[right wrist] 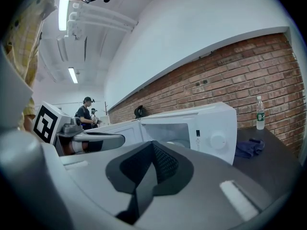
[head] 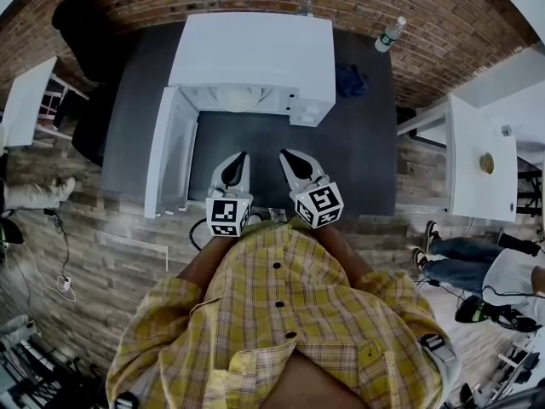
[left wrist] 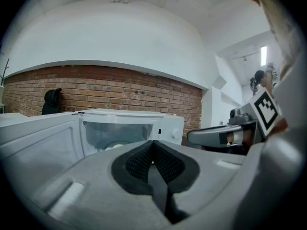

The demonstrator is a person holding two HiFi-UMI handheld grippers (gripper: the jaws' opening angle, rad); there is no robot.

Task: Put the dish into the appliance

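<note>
- Dish (left wrist: pixel 114 146): a pale rounded shape is lying inside the appliance's cavity, at centre-left of the left gripper view. It is too small to tell more.
- Appliance: the white microwave (head: pixel 255 58) is sitting at upper centre of the head view on the dark table (head: pixel 366 160). Its door (head: pixel 166 156) is standing wide open, swung toward the left of the frame.
- Blue cloth (head: pixel 351 81): it is lying crumpled on the table just right of the microwave.
- Bottles: one (head: pixel 388 34) is standing at the table's upper right corner, and another (head: pixel 306 3) is standing behind the microwave.
- Left gripper (head: pixel 241 156): you are holding it at lower centre, in front of the open cavity and apart from it, pointing up the frame. Its jaws are pressing together on nothing.
- Right gripper (head: pixel 285 154): you are holding it just beside the left one, angled slightly inward. Its pads are likewise meeting with nothing between them.
- Nothing is standing between either gripper and the cavity mouth.
</note>
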